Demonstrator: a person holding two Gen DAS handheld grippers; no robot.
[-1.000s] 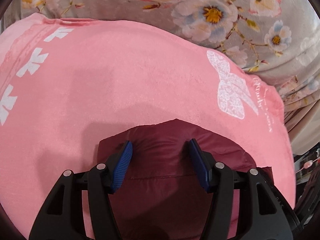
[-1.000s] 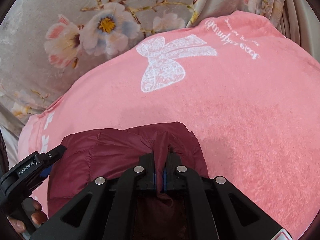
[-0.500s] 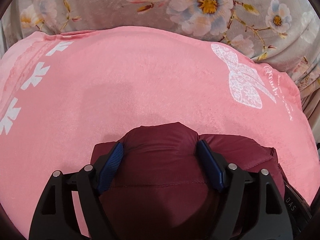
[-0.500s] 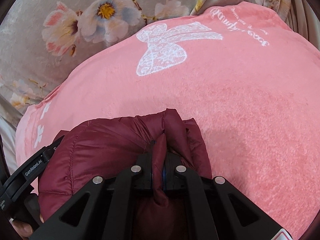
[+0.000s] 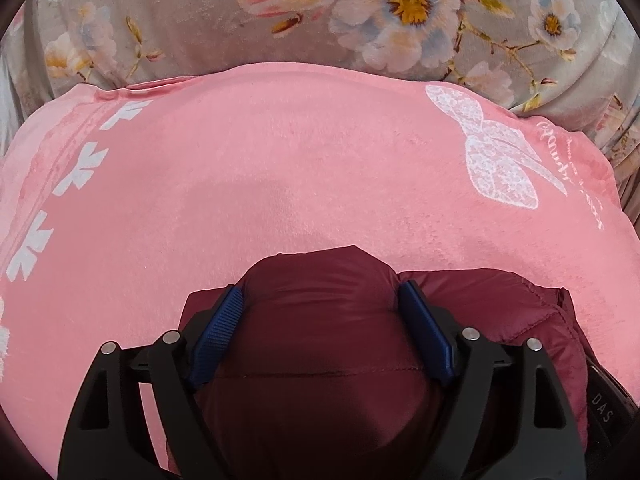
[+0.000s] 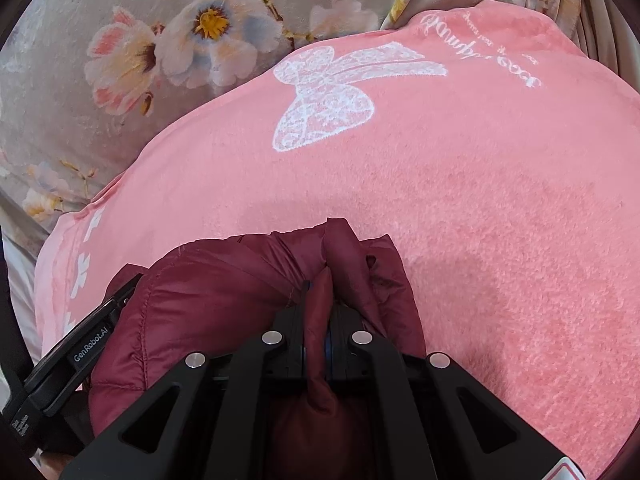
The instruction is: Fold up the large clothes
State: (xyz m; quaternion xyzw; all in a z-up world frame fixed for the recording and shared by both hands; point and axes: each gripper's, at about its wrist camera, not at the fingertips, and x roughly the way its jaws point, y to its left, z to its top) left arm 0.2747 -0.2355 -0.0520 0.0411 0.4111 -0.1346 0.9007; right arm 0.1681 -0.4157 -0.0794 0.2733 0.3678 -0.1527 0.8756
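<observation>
The dark red padded jacket (image 5: 320, 360) lies bunched on the pink blanket (image 5: 280, 168), which is spread over a bed cover with a flower print (image 5: 200, 20).

The left gripper (image 5: 320, 312) has its fingers (image 5: 218, 328) wide apart and they are opening at this moment; a puffy bulge of the jacket swells between them. The blue pads seem to touch the bulge on both sides, but whether they press it I cannot say for sure from this close view. The right gripper (image 6: 318, 320) has its fingers together, clamped on a thin ridge of the jacket fabric.

The risks, as I judge them:
- The shell looks smooth and slippery, so the thin pinched ridge could slide out of the right gripper if it is pulled.
- The filling is springy; once the left side is free, the fold can puff up and open again.
- The ribbed pads can catch on a stitched seam and drag the layer as they leave.
- The plush blanket is soft and could shift together with the jacket.

The jacket is quilted with stitched lines, slightly shiny and rounded. The blanket is fuzzy, with a white lace bow print (image 6: 328, 96).
</observation>
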